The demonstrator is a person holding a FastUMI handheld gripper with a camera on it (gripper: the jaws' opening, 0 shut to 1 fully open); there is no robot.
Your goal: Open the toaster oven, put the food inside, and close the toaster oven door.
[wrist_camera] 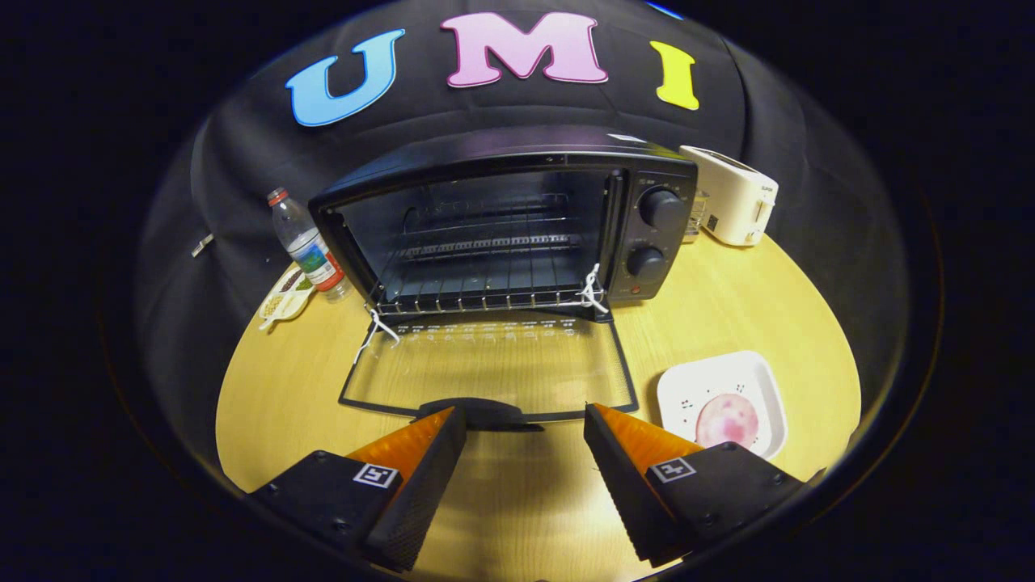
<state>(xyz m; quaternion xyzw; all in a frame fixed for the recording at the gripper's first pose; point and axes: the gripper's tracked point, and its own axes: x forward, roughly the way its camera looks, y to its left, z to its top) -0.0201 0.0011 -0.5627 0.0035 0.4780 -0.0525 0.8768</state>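
Toaster oven (517, 234) door (489, 368) lies open mid-frame; gripper (524, 420), fingers spread and empty, must next take pink food (726, 420) at lower right.

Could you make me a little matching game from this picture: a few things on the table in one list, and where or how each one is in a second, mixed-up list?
Things:
1. oven door
2. water bottle
3. white toaster
4. food

Places or states:
A. standing left of the oven
B. on the white plate, right of the fingers
C. folded down flat, handle just ahead of the open gripper
D. behind the oven's knob side

Pairs: 1-C, 2-A, 3-D, 4-B
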